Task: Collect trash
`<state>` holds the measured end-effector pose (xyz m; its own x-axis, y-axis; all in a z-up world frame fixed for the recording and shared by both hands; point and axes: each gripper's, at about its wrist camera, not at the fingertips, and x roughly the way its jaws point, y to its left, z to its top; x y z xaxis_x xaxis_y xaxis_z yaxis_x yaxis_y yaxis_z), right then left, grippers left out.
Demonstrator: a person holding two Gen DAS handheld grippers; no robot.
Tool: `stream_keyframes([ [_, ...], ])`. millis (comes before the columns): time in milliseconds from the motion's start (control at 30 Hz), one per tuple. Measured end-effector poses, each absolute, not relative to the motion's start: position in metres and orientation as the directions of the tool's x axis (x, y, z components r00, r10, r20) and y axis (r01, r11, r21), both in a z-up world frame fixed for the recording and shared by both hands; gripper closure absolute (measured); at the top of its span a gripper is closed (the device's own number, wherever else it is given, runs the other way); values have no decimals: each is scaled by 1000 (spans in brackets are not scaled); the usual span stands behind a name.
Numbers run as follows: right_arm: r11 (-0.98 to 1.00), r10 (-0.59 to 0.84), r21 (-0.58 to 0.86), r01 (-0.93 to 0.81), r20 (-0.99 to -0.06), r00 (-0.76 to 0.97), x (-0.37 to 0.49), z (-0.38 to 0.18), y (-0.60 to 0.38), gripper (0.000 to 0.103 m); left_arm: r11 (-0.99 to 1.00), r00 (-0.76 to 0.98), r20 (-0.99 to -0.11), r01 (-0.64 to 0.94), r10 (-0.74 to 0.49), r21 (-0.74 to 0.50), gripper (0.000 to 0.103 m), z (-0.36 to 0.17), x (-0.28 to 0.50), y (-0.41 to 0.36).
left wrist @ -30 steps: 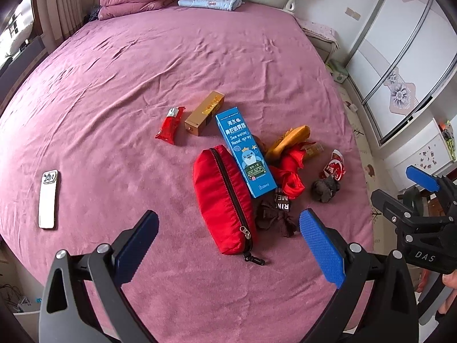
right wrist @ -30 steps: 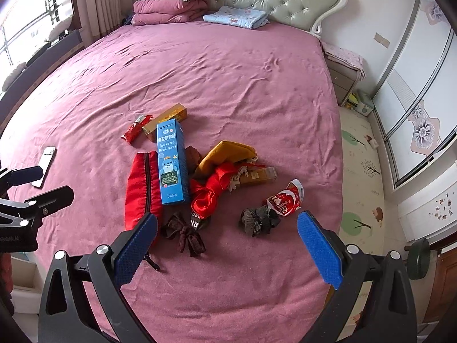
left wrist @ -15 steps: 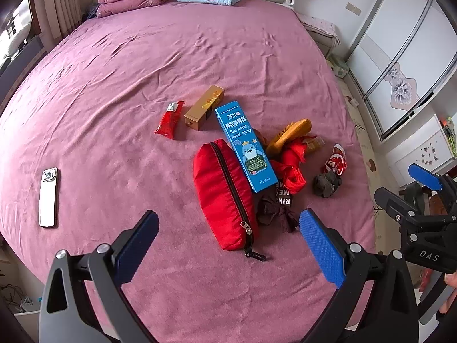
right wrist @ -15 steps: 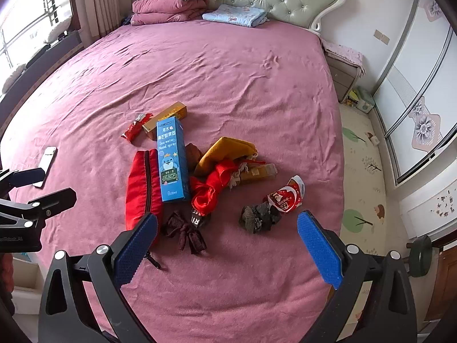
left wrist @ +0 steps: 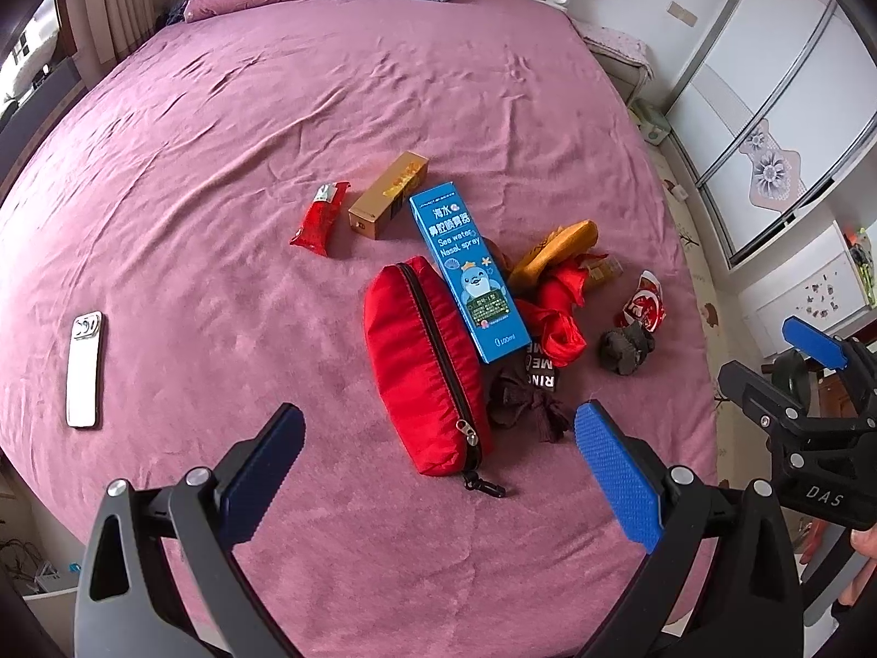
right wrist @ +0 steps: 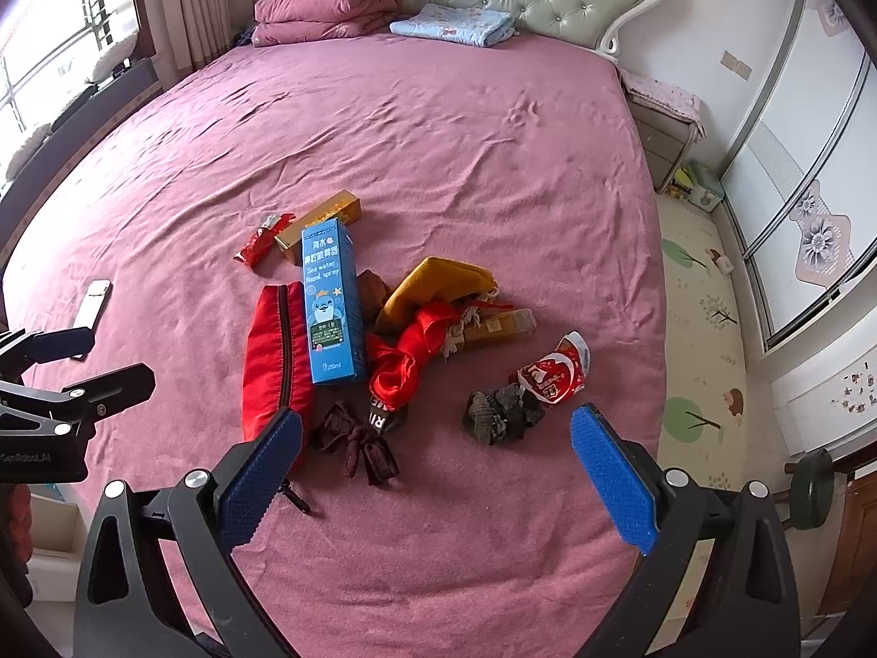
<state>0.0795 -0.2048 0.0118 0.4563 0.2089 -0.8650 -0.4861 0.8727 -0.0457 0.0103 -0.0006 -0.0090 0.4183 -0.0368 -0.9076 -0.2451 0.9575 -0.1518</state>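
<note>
On the pink bed lies a pile: a blue nasal spray box [left wrist: 470, 273] [right wrist: 331, 301], a gold box [left wrist: 389, 194] [right wrist: 320, 216], a red snack wrapper [left wrist: 319, 217] [right wrist: 257, 244], a crumpled red-white wrapper [left wrist: 642, 307] [right wrist: 553, 375], a red zip pouch [left wrist: 425, 367] [right wrist: 274, 356], red and yellow cloths [right wrist: 422, 329] and dark socks [right wrist: 501, 411]. My left gripper [left wrist: 438, 471] is open and empty above the pouch's near end. My right gripper [right wrist: 436, 471] is open and empty, near the socks.
A white phone [left wrist: 83, 370] [right wrist: 93, 301] lies at the bed's left edge. Folded quilts [right wrist: 323, 11] and a blue cloth [right wrist: 452, 24] sit by the headboard. A nightstand [right wrist: 663, 120], play mat [right wrist: 707, 301] and sliding wardrobe [right wrist: 811, 164] are on the right.
Both grippers have drifted slightly back and up, so the pile sits a little farther away. Both stay open. Nothing on the bed has moved.
</note>
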Motion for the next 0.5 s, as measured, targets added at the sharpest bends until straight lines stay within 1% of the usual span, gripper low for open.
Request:
stream_keyframes([
  [267, 870, 219, -28, -493, -874, 435, 82, 5, -203, 9, 956, 404, -914, -250, -39, -151, 4, -14, 15, 0],
  [500, 870, 228, -4, -493, -884, 409, 91, 0, -206, 9, 950, 371, -927, -262, -60, -166, 4, -28, 21, 0],
])
